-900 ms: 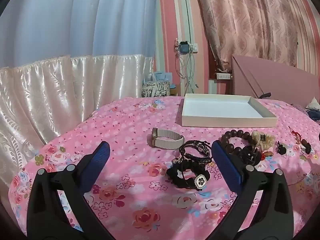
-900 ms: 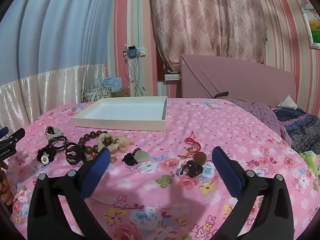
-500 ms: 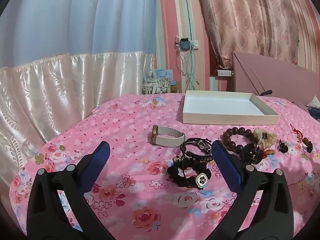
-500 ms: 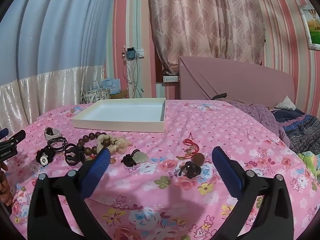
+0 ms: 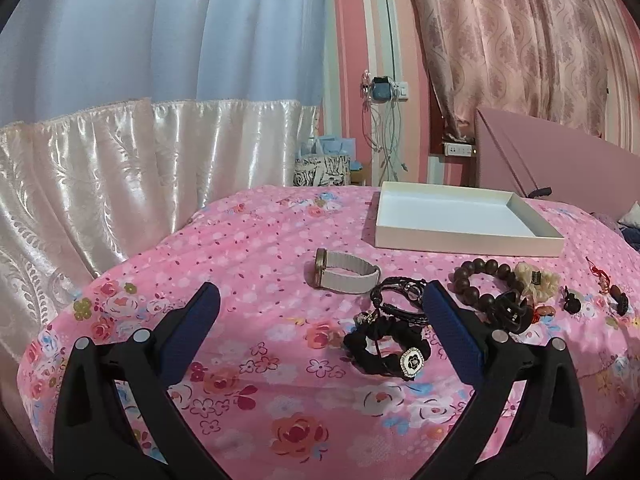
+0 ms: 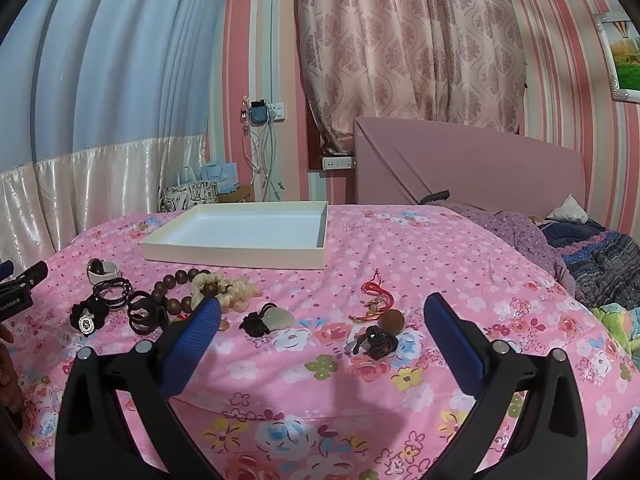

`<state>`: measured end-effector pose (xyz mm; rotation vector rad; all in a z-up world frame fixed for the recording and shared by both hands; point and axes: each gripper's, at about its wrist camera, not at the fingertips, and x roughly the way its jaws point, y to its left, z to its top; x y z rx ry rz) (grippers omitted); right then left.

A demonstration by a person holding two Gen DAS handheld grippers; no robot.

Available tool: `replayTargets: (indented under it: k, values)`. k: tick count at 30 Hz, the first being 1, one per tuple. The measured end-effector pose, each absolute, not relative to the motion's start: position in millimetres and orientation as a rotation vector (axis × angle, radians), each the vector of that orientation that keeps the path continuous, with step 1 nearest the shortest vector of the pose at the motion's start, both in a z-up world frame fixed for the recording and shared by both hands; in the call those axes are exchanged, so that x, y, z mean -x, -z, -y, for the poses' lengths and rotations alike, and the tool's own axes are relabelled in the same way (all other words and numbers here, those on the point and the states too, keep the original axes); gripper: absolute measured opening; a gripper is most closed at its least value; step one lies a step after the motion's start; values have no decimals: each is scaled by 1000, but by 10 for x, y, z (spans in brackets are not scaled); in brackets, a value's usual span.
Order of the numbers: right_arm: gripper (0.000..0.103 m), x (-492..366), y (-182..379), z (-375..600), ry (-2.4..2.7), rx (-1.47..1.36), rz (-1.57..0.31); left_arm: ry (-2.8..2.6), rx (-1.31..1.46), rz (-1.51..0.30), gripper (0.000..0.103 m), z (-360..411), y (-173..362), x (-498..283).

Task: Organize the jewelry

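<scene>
Jewelry lies in a row on a pink floral bedspread. A pale-strap watch (image 5: 344, 276), black cord bracelets (image 5: 396, 300), a black scrunchie with a flower charm (image 5: 390, 346), a dark wooden bead bracelet (image 5: 476, 282) and a cream scrunchie (image 5: 534, 280) lie ahead of my left gripper (image 5: 320, 308), which is open and holds nothing. A white shallow tray (image 5: 468, 238) stands behind them. My right gripper (image 6: 322, 312) is open over a jade pendant on black cord (image 6: 266, 318), a red tassel charm (image 6: 374, 294) and a black cord knot (image 6: 376, 340).
Satin drapes (image 5: 120, 184) hang past the bed's left edge. A pink headboard (image 6: 472, 172) and rumpled blankets (image 6: 592, 256) are at the right. Paper bags (image 6: 196, 188) and hanging charger cables (image 6: 260, 148) stand by the far wall. The left gripper shows at the left edge (image 6: 18, 292).
Both views have shifted slightly, with the jewelry and tray now a little lower and nearer in each. Both grippers stay open and hold nothing.
</scene>
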<state>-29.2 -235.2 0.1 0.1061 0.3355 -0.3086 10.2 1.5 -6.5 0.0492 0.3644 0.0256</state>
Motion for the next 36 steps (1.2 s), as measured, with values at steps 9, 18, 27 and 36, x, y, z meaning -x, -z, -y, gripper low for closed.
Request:
replayTargets:
  k: [9, 18, 27, 36]
  values:
    - [101, 284, -8, 2330, 312, -96, -335, -3, -42, -367, 100, -23, 73, -104]
    - [101, 273, -7, 2331, 327, -89, -357, 26, -50, -363, 100, -8, 45, -49]
    - [101, 229, 3, 2325, 334, -85, -368, 32, -41, -370, 100, -53, 20, -57]
    - [101, 231, 11, 2326, 334, -84, -367, 31, -46, -375, 100, -36, 13, -73]
